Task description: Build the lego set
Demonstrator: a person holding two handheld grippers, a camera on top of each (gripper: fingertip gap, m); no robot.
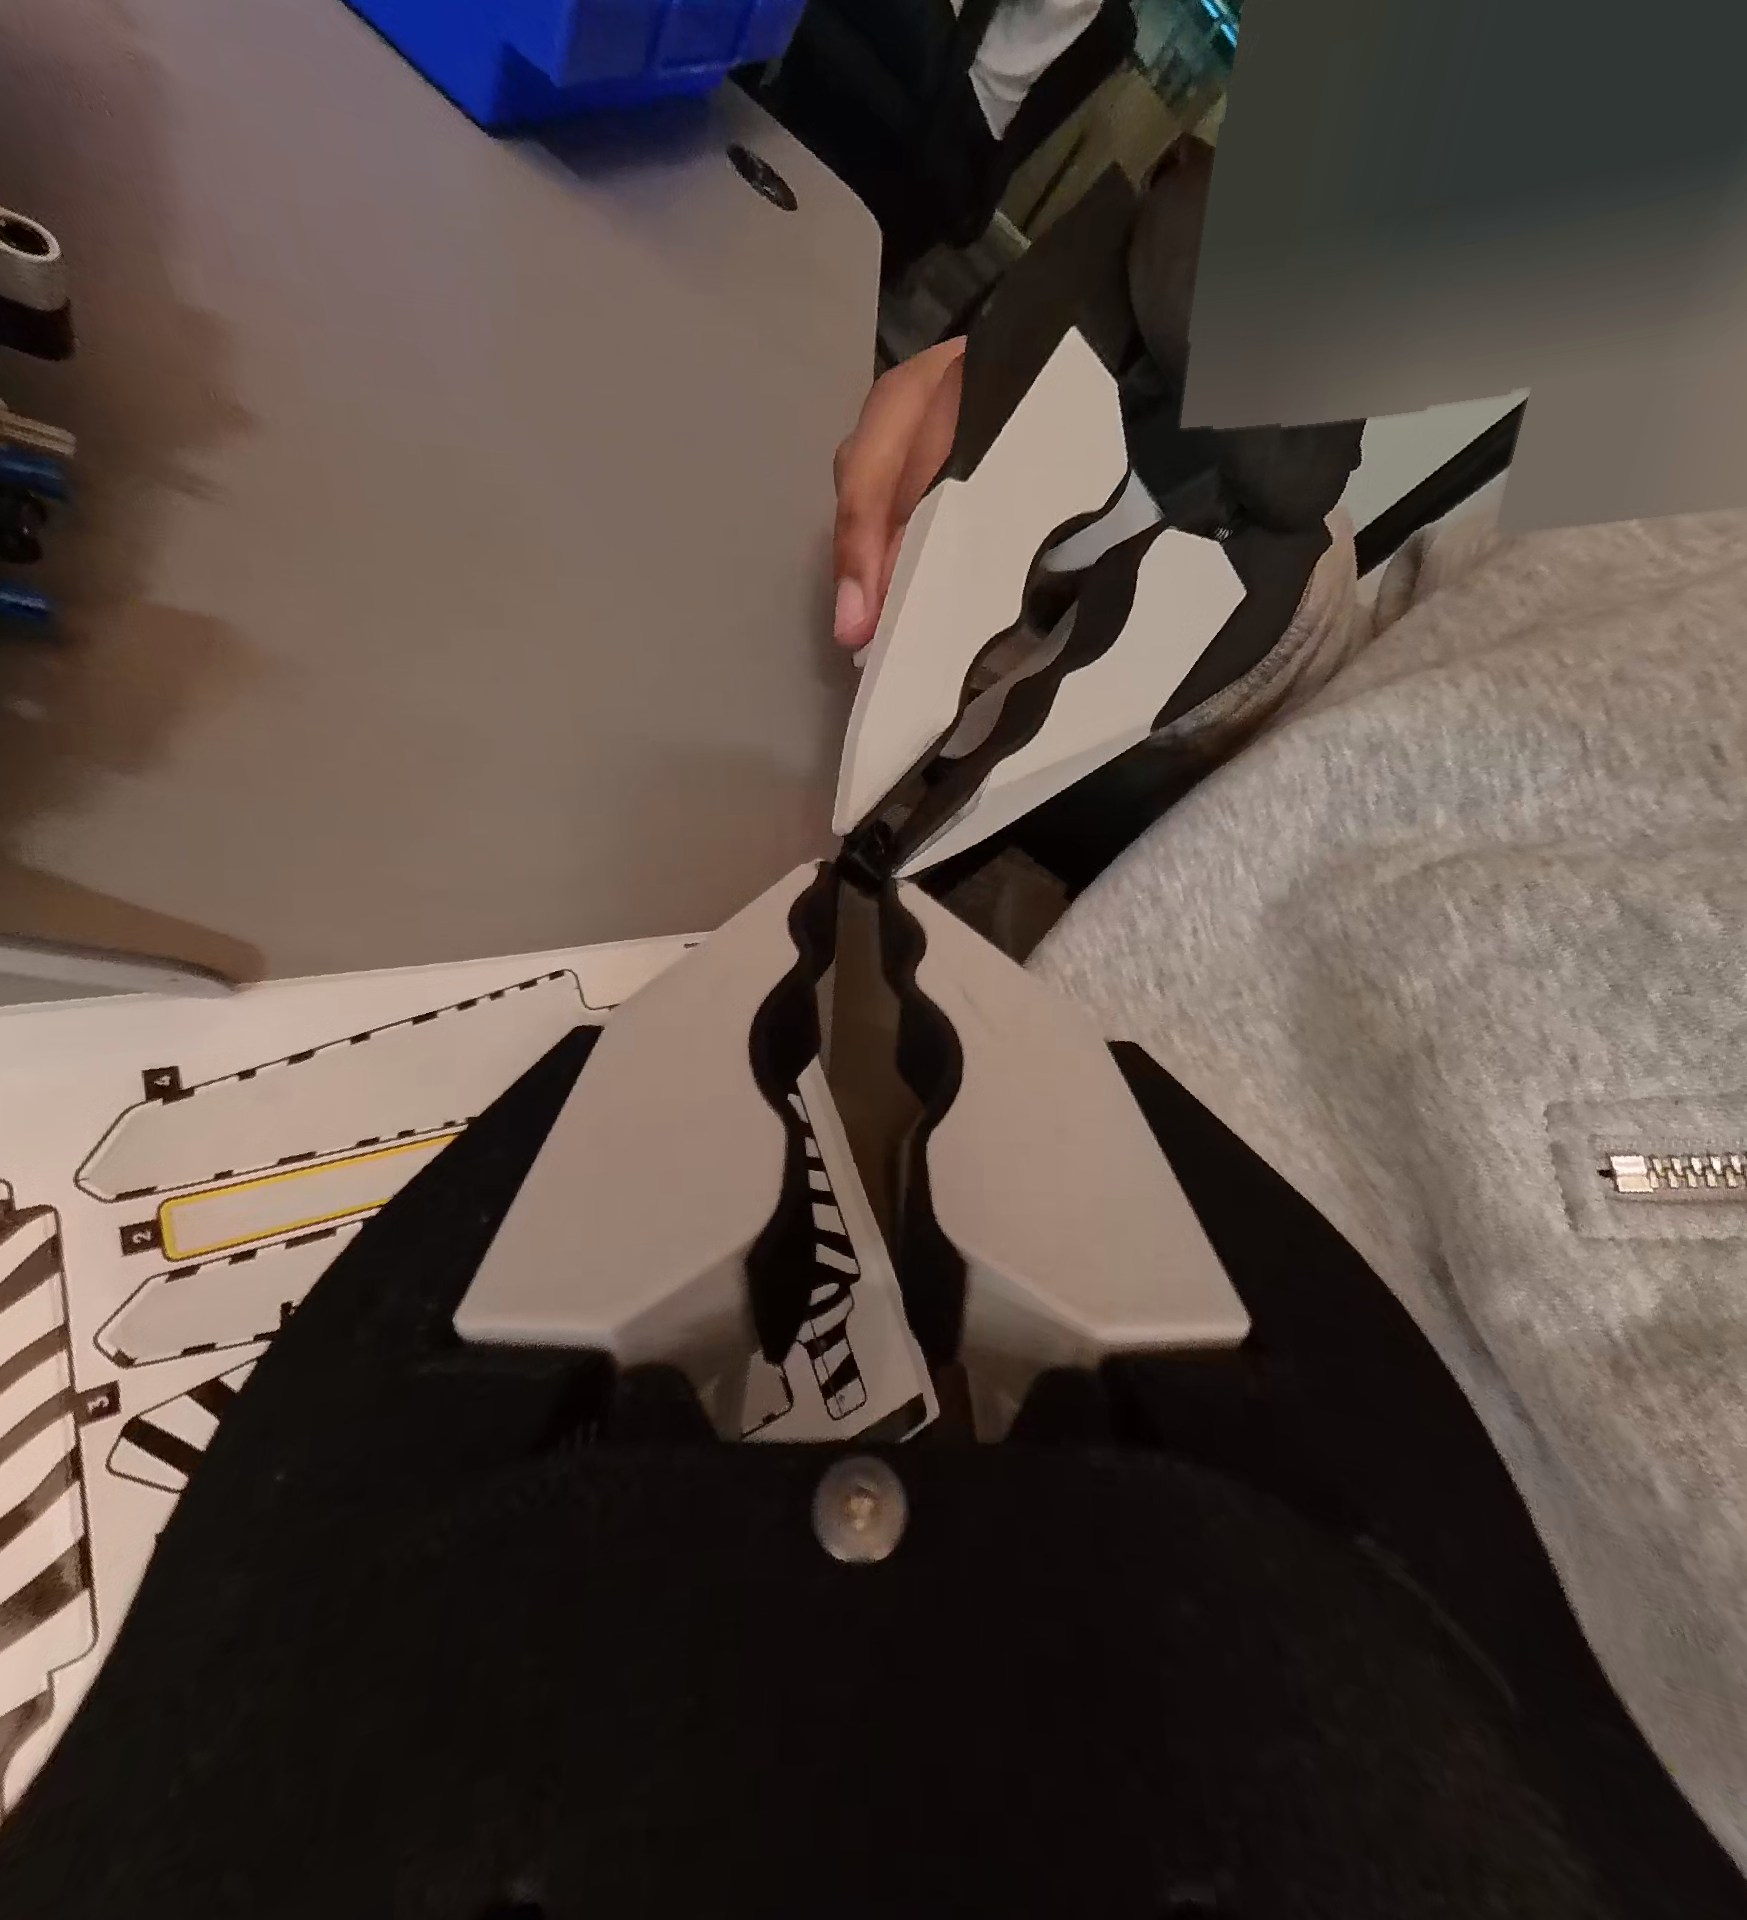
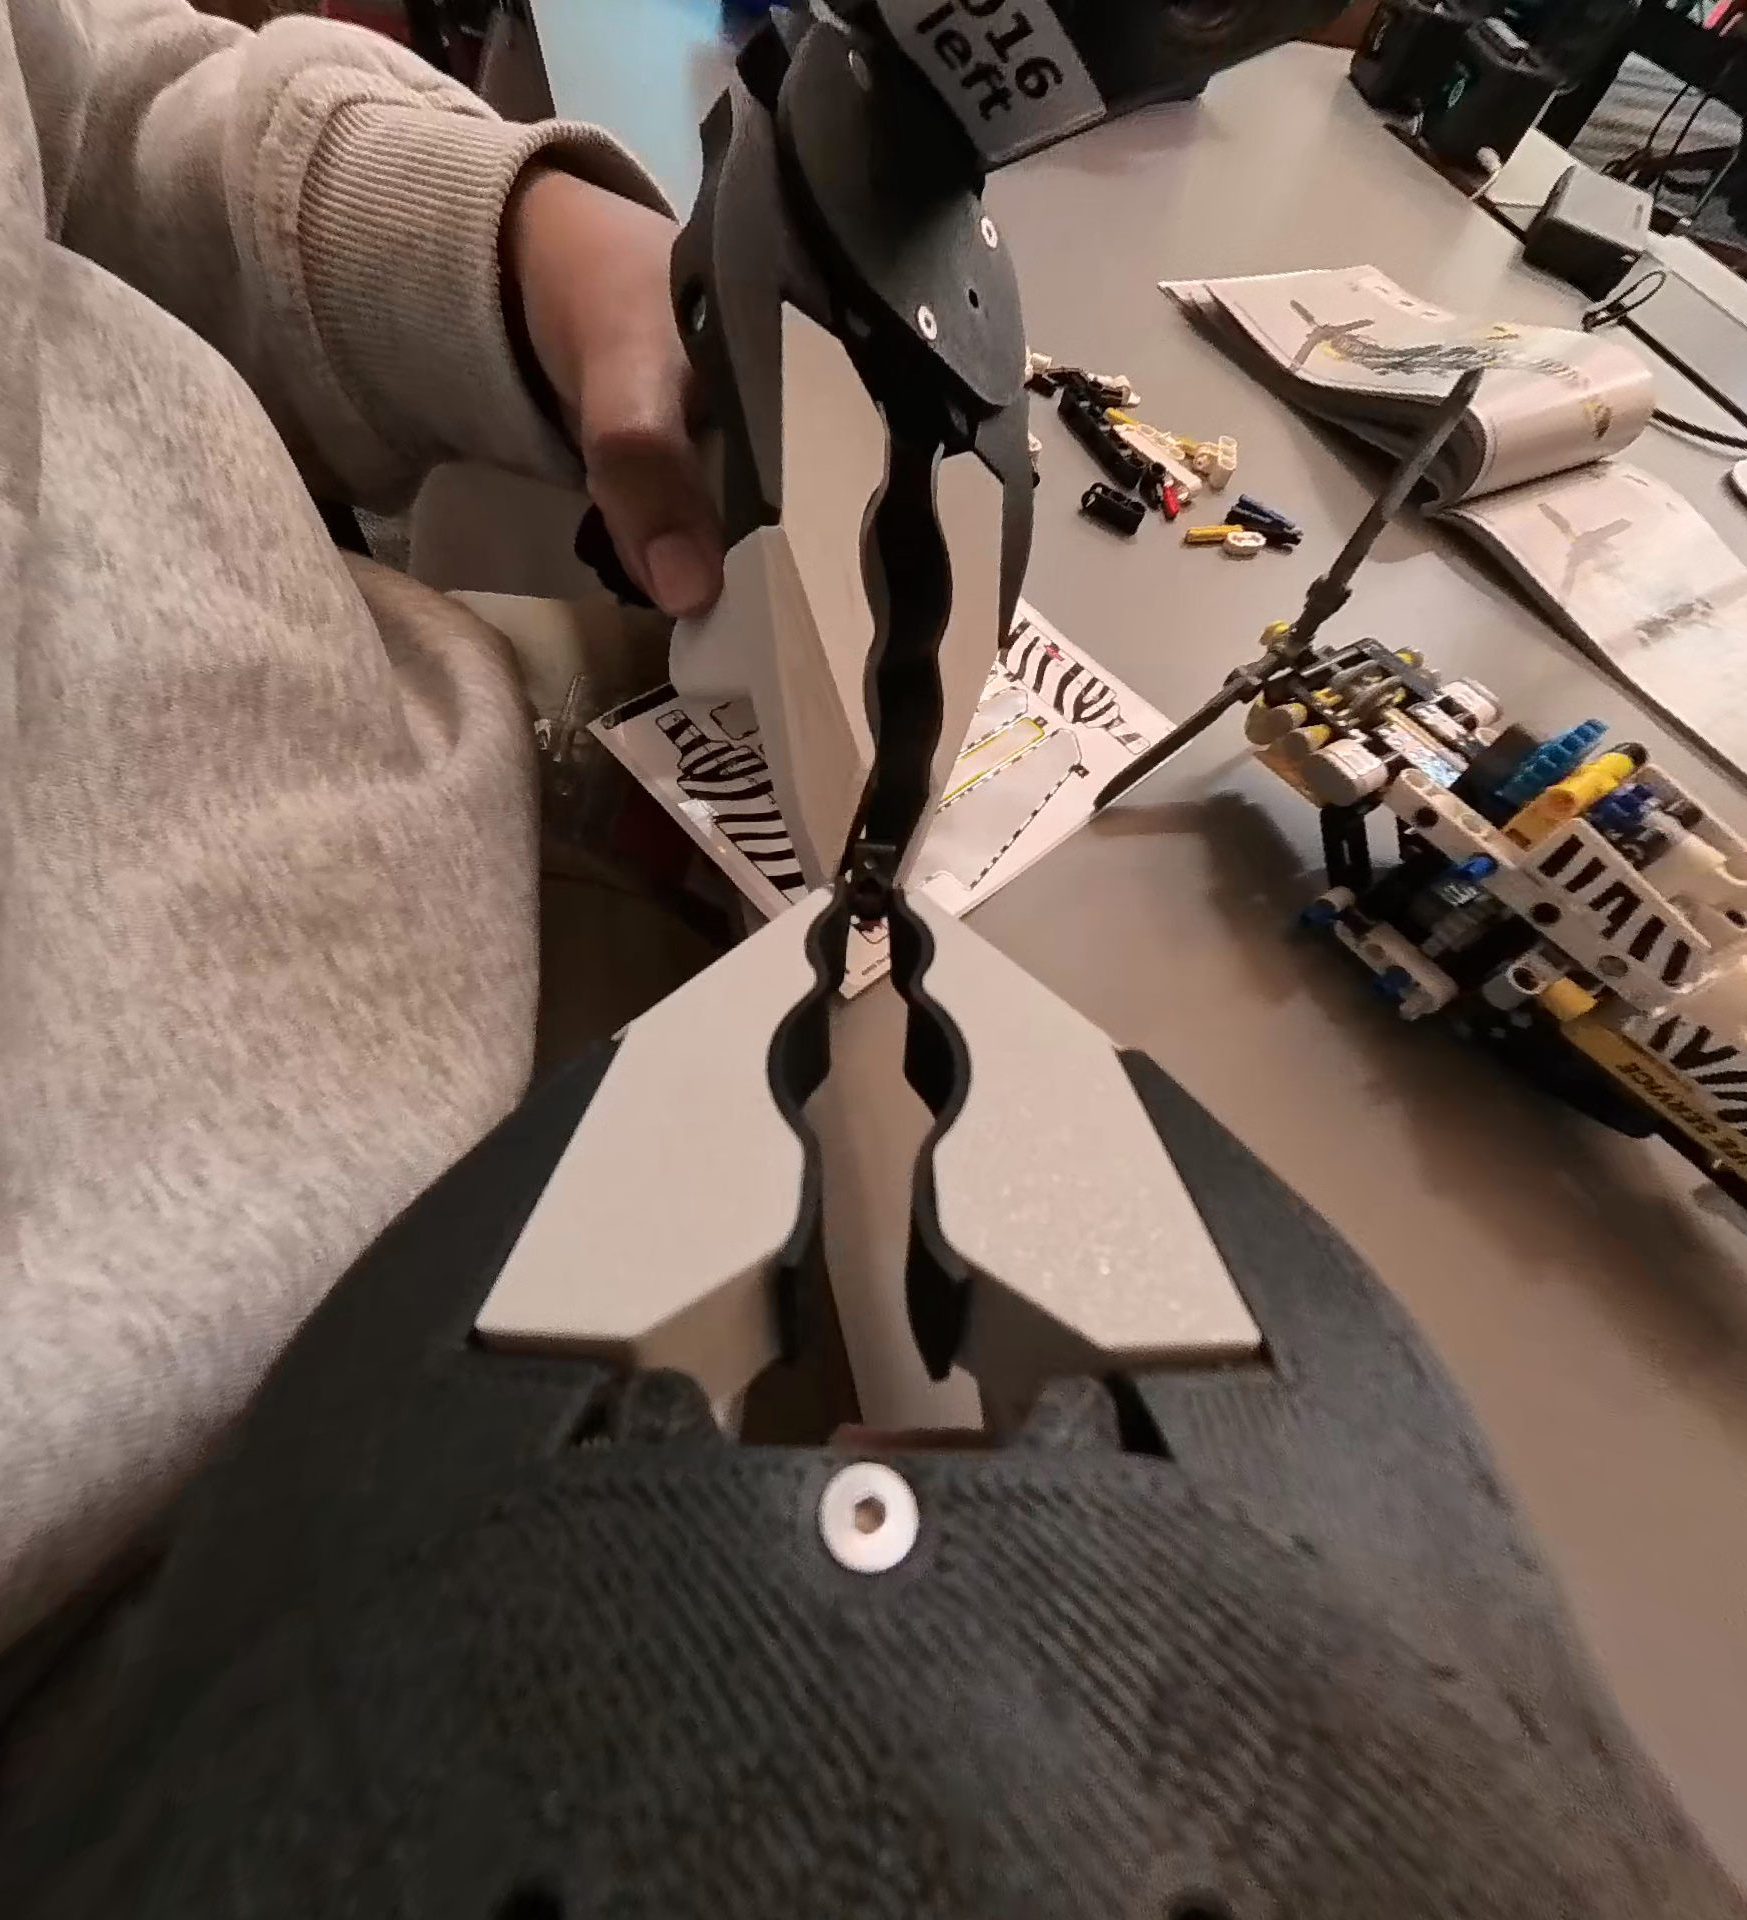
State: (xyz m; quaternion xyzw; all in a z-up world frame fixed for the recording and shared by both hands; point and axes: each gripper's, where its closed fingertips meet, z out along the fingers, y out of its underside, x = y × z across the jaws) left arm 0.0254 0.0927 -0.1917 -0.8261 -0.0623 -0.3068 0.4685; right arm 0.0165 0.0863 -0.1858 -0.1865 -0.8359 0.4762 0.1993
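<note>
so both tongs meet tip to tip here, the left gripper (image 1: 864, 883) and right gripper (image 2: 864, 904) each pinched narrow on one tiny black lego piece (image 2: 867, 881) held in the air above the zebra-striped white sticker sheet (image 2: 1030, 774). It looks like a handover or a join, so keep both tools lined up and let only one side loosen. The half-built white, black and yellow helicopter model (image 2: 1534, 831) sits well apart on the grey table (image 2: 1212, 1143), loose pieces (image 2: 1149, 457) beyond
</note>
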